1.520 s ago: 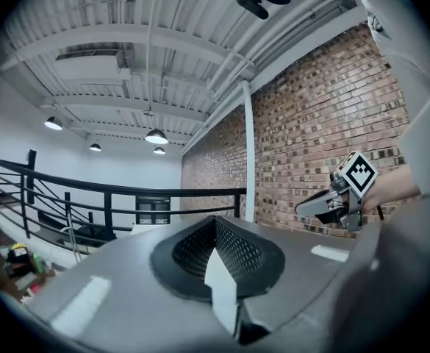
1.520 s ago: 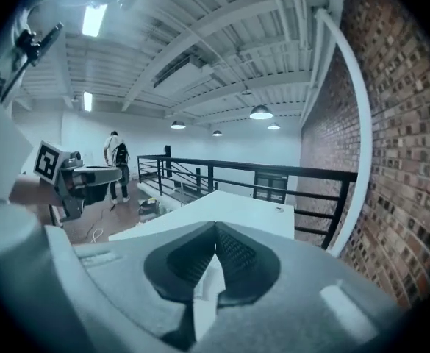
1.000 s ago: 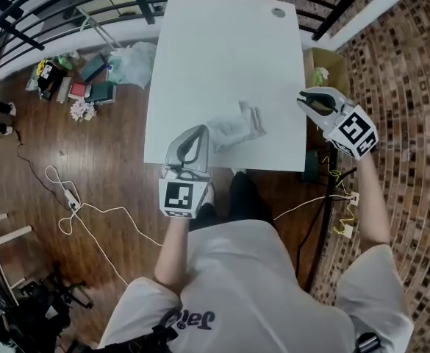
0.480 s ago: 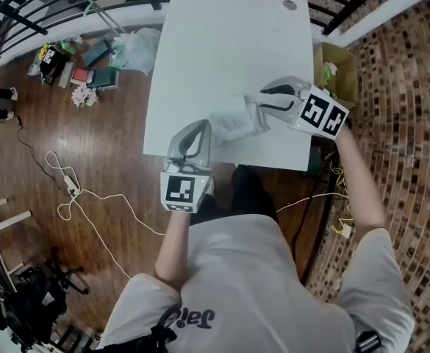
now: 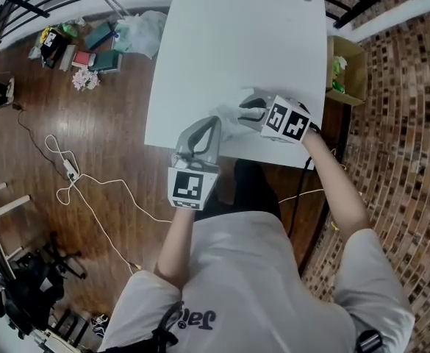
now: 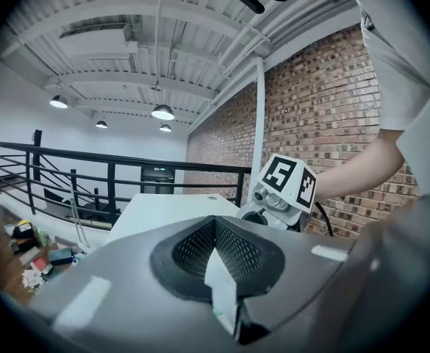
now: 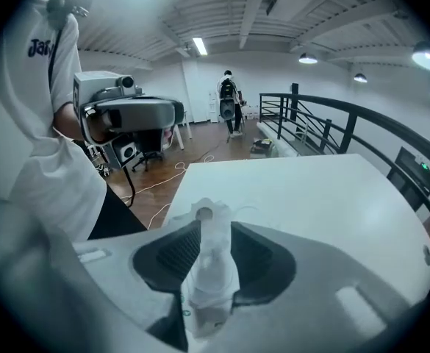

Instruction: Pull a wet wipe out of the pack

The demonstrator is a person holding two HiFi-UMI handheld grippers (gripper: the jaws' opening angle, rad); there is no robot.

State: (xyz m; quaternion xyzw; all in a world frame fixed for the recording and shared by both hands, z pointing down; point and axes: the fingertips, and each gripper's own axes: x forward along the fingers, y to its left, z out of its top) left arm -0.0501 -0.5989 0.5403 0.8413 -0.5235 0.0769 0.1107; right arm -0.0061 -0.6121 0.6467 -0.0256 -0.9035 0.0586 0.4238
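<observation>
The right tongs (image 5: 248,110) hide most of the wipe pack (image 5: 228,125).

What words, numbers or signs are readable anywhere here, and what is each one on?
"Jay": dark print on the person's white shirt, upside down in the head view; the last letter is uncertain.
left gripper and right gripper: only black-and-white square markers, no letters or numbers.
wet wipe pack: any print is too small and blurred to read.
</observation>
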